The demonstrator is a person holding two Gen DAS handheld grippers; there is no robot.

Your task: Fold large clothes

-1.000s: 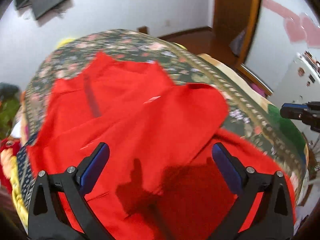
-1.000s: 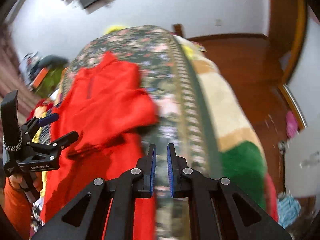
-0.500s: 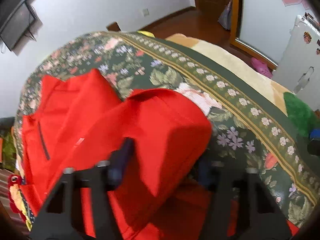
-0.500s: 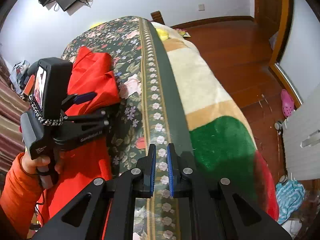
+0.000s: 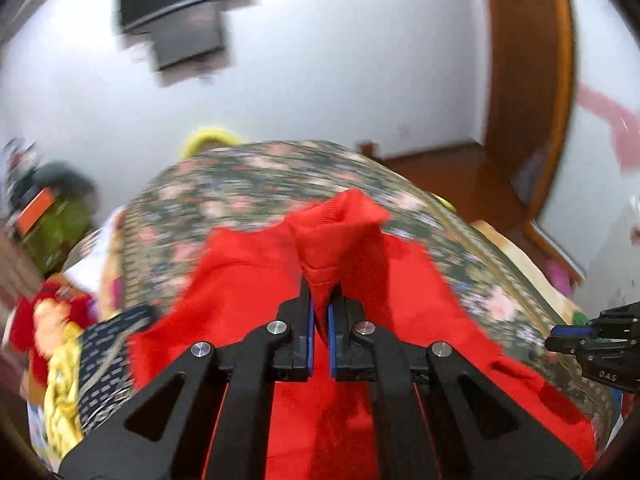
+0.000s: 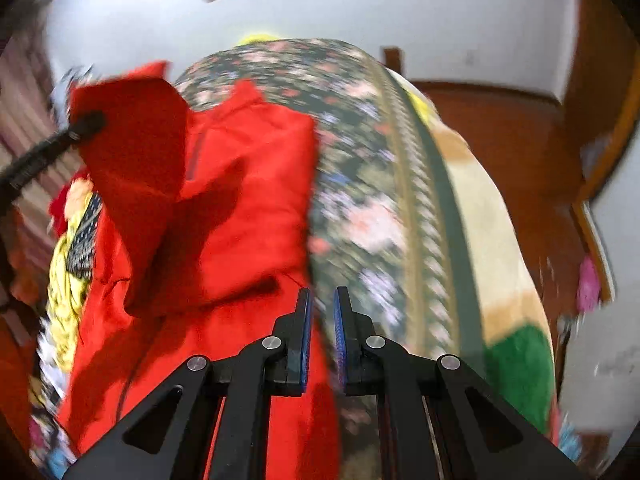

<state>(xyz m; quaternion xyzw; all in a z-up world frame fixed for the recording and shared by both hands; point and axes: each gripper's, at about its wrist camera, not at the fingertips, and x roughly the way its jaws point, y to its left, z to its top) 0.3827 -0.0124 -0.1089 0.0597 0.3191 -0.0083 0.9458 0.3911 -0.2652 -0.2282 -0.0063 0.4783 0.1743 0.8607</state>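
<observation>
One red garment point(image 5: 256, 280) lies across the middle of the floral bedspread point(image 5: 248, 184), a bunched fold of it pinched in the left gripper point(image 5: 319, 312), whose jaws have just closed; lower centre, the right gripper point(image 6: 320, 320) is narrowed on nothing.

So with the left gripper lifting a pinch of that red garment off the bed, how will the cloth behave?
Probably floppy: the red garment peaks where the left gripper pinches it, and in the right wrist view the raised flap hangs slack. It likely drags rather than slides cleanly, since most still lies on the floral bedspread.
</observation>
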